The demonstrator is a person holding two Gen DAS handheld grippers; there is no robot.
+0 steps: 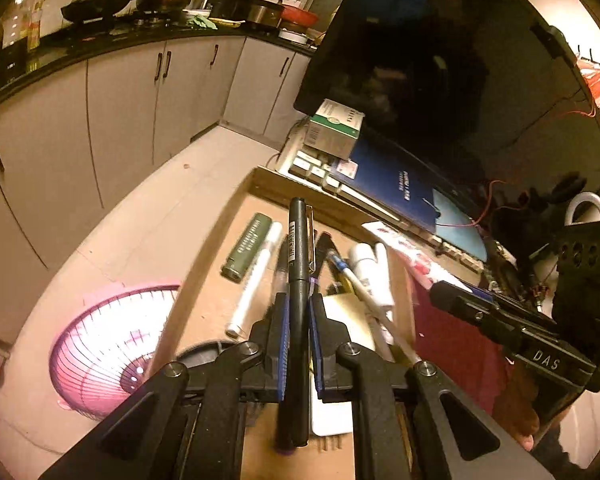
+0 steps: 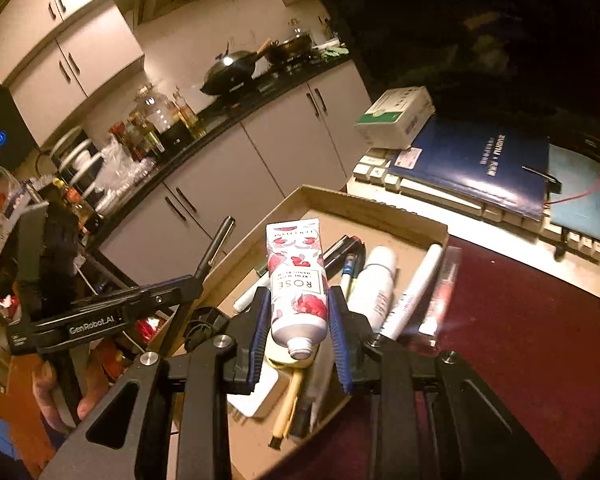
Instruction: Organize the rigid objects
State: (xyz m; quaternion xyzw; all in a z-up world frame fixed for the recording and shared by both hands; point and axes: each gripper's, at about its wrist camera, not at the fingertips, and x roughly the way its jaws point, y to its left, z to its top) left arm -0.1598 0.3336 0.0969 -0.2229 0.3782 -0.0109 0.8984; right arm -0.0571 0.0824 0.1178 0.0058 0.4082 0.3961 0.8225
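The left gripper [image 1: 298, 312] is clamped on a black pen [image 1: 298, 280], which stands lengthwise between the blue pads and juts forward over the cardboard tray [image 1: 268, 188]. The right gripper [image 2: 298, 312] is closed around a rose-patterned hand cream tube [image 2: 298, 280], cap end toward the camera, held above the same cardboard tray [image 2: 364, 210].

Both items look ready to be set down, so the step in hand is probably placement. To do it well, lower each item parallel to the things already lying in the tray, so the pen joins the other pens rather than crossing them. Release only once the item rests on the tray floor. The tube is soft-sided, so a light squeeze should be enough.

In the tray, toward its left edge, lie a green lighter [image 1: 246, 248] and, just beside it, a white marker [image 1: 254, 280]. Toward the right edge are a white bottle [image 2: 374, 284] and a white pen [image 2: 414, 292], with several dark pens between them and the tube. A pale card and a wooden-looking stick lie near the near edge. The tray sits on a dark red surface [image 2: 540, 340].
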